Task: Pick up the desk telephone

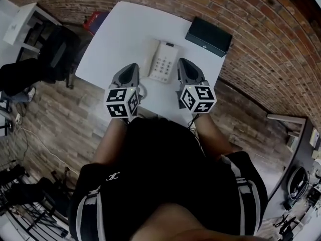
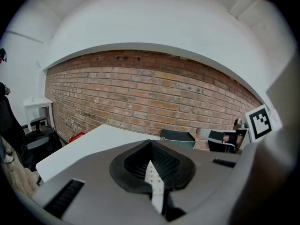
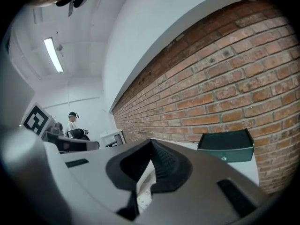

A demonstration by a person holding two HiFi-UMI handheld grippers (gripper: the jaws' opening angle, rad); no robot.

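Two grippers, jaws together and empty: left gripper (image 1: 132, 67) and right gripper (image 1: 183, 62) hover over the near edge of the tabletop (image 1: 120, 29). Between them the white desk telephone (image 1: 162, 62) lies flat on it, a dark box (image 1: 208, 36) beyond.

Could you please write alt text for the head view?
Seen from above, a person holds the left gripper and the right gripper, both shut, on either side of a white desk telephone on a white table. A dark box sits at the table's far corner by a brick wall.
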